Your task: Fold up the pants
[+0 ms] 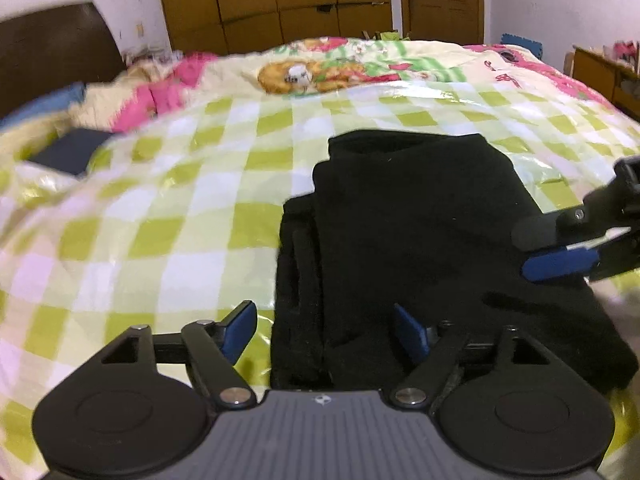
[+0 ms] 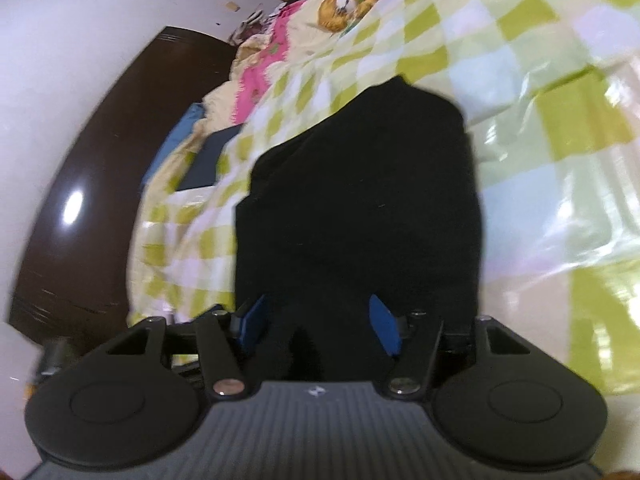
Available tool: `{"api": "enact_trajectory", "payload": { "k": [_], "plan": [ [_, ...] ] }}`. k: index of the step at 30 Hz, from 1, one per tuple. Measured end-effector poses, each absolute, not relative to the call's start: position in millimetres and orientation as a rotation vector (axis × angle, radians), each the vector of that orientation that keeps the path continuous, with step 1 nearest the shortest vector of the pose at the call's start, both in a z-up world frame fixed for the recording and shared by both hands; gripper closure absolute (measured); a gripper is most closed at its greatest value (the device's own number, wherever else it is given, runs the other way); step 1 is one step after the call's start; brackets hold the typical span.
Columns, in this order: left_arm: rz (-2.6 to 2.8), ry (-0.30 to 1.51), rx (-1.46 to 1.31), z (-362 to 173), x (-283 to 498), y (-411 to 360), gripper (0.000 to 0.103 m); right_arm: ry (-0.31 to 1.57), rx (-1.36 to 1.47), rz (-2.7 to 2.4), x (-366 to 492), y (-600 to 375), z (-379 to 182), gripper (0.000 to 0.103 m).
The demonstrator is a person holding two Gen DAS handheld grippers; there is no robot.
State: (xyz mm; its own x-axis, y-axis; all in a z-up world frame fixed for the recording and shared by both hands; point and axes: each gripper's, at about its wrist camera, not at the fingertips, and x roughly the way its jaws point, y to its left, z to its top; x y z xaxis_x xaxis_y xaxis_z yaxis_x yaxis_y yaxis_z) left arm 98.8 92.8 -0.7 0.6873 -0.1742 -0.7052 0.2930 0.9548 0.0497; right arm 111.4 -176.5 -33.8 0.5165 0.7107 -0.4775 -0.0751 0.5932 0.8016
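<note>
The black pants (image 1: 420, 240) lie folded in a compact stack on the green-checked bed cover (image 1: 160, 200). My left gripper (image 1: 324, 332) is open, just above the near edge of the stack, its blue pads apart with the left pad over the cover. My right gripper (image 1: 556, 252) enters from the right over the pants' right edge. In the right wrist view the right gripper (image 2: 318, 326) is open, its blue pads spread over the near end of the pants (image 2: 360, 200), holding nothing.
A dark wooden headboard (image 1: 52, 52) stands at the far left. A dark flat object (image 1: 68, 150) and a blue cloth (image 1: 44, 102) lie by the pillows. Wooden wardrobe doors (image 1: 280, 0) are behind the bed. A wooden cabinet (image 1: 604, 76) stands at right.
</note>
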Motion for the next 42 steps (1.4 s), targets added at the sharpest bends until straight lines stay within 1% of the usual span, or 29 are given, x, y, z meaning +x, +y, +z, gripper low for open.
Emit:
{"api": "enact_trajectory", "payload": {
  "k": [1,2,3,4,5,8,10,11,12,14,16,17,18,22,23,26,28,31,33,34,35,36,37,39,41,42],
  "plan": [
    [-0.267,0.785,0.127,-2.0,102.0,95.8,0.015,0.917,0.796,0.529,112.6,-173.7,-33.5,0.052],
    [-0.277,0.791,0.102,-2.3,102.9,97.0,0.021,0.94,0.794,0.525,115.8,-172.0,-34.3,0.079],
    [-0.288,0.79,0.099,-1.6,101.5,95.6,0.023,0.974,0.82,0.537,119.3,-171.6,-37.2,0.099],
    [-0.287,0.782,0.115,-0.6,98.8,92.4,0.026,0.992,0.832,0.542,120.6,-172.2,-38.7,0.101],
    [-0.288,0.775,0.131,0.3,96.4,89.2,0.03,0.989,0.805,0.541,120.0,-172.5,-36.5,0.101],
    [-0.283,0.767,0.146,2.1,93.7,83.5,0.032,0.968,0.773,0.528,118.6,-181.2,-27.9,0.101],
    [-0.28,0.764,0.138,2.7,94.2,83.9,0.031,0.95,0.781,0.495,118.7,-193.3,-24.7,0.101],
    [-0.281,0.763,0.14,2.3,94.2,84.5,0.03,0.942,0.772,0.48,117.9,-198.8,-22.7,0.1],
    [-0.283,0.763,0.142,2.2,94.4,85.7,0.03,0.938,0.756,0.478,116.9,-202.7,-20.1,0.095],
    [-0.289,0.762,0.149,3.6,94.7,87.4,0.026,0.939,0.733,0.473,111.8,-208.5,-16.5,0.095],
    [-0.295,0.752,0.161,6.5,93.7,89.2,0.025,0.947,0.73,0.457,105.8,-214.2,-16.6,0.09],
    [-0.302,0.749,0.161,7.6,93.4,91.4,0.024,0.953,0.728,0.445,104.2,-214.9,-18.2,0.078],
    [-0.308,0.747,0.162,8.3,93.2,92.9,0.023,0.954,0.718,0.435,101.4,-216.5,-19.4,0.069],
    [-0.311,0.727,0.171,10.9,88.9,104.0,0.018,0.943,0.725,0.432,95.2,-219.8,-21.7,0.069],
    [-0.315,0.729,0.166,11.3,88.5,107.0,0.016,0.941,0.718,0.441,94.6,-219.9,-21.3,0.067],
    [-0.325,0.757,0.113,7.3,94.1,115.4,0.009,0.942,0.742,0.472,101.0,-216.0,-23.7,0.056],
    [-0.336,0.779,0.071,3.1,101.5,118.5,0.007,0.951,0.787,0.496,107.4,-211.4,-30.5,0.056],
    [-0.366,0.813,0.011,-1.6,108.8,122.9,0.006,0.959,0.793,0.516,111.7,-204.6,-35.8,0.055],
    [-0.383,0.826,-0.012,-5.1,113.0,122.6,0.006,0.951,0.833,0.543,113.1,-205.3,-39.2,0.046],
    [-0.389,0.835,-0.028,-7.2,115.8,121.7,0.006,0.947,0.87,0.553,115.0,-205.5,-42.5,0.044],
    [-0.397,0.841,-0.048,-9.3,118.4,120.3,0.009,0.945,0.907,0.567,118.2,-204.2,-46.7,0.044],
    [-0.406,0.848,-0.067,-11.4,120.3,117.7,0.01,0.942,0.932,0.576,120.7,-201.6,-49.9,0.045],
    [-0.401,0.851,-0.069,-12.9,119.8,113.1,0.01,0.943,0.948,0.58,123.3,-197.0,-53.0,0.051],
    [-0.39,0.836,-0.032,-13.1,114.9,104.2,0.011,0.97,0.907,0.555,128.7,-186.7,-54.4,0.082],
    [-0.396,0.83,-0.037,-11.2,112.6,104.8,0.012,0.991,0.925,0.581,131.3,-184.9,-55.4,0.097],
    [-0.397,0.834,-0.048,-10.8,113.2,106.2,0.012,0.986,0.935,0.584,129.1,-187.5,-54.5,0.097]
  ]
}}
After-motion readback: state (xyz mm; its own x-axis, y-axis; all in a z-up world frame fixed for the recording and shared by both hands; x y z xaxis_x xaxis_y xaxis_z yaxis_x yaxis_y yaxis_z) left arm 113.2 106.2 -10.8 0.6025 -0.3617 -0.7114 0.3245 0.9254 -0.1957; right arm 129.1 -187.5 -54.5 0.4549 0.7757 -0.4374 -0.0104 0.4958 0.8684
